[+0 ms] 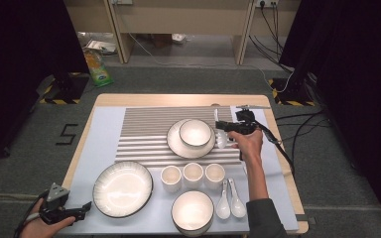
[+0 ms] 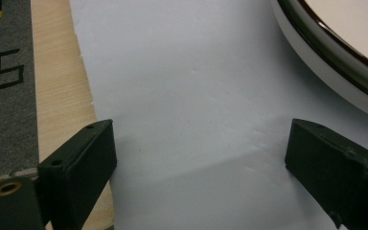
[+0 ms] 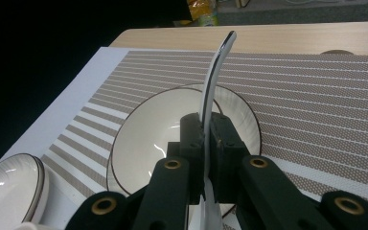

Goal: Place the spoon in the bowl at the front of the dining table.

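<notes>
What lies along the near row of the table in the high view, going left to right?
Left gripper → large ribbed plate → near bowl → two white spoons.

Your right hand-held gripper (image 3: 205, 143) hides the spoon (image 3: 215, 76) bowl, cut off at the frame bottom. The frame edge crops the plate (image 2: 335, 57) beside your left hand-held gripper (image 2: 199, 158).

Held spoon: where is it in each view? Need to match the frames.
High view: spoon right of centre, in the right gripper, beside the small bowl.
Right gripper view: centre, clamped between the jaws, handle pointing up.
Left gripper view: not in it.
Shared landmark: striped mat, in the high and right gripper views.
</notes>
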The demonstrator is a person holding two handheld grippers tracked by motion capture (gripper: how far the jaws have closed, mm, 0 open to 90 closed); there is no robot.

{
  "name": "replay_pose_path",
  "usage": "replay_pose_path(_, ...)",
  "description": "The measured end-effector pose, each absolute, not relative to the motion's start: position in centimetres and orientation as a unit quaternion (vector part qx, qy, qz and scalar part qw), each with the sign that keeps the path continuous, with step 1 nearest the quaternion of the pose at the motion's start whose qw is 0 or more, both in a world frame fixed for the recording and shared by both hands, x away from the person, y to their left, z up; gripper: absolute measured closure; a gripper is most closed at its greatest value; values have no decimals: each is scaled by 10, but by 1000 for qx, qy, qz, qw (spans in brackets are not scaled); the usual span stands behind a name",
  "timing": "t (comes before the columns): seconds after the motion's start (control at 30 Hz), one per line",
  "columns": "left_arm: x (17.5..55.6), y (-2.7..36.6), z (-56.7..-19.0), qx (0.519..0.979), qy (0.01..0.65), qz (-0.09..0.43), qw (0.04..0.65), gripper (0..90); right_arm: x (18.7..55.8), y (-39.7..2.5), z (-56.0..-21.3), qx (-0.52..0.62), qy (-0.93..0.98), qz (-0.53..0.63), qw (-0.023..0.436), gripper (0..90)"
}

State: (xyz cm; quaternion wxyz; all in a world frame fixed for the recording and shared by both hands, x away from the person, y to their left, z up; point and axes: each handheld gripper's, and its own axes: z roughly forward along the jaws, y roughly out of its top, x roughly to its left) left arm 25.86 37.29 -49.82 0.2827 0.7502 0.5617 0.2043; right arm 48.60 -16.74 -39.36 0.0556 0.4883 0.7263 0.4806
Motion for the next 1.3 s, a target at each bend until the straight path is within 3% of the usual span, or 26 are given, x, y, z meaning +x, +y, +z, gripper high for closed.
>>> replay_pose_path(1.3, 258, 373, -499, 749, 560, 208, 287, 94, 522, -131, -409, 516, 702, 488, 61, 851)
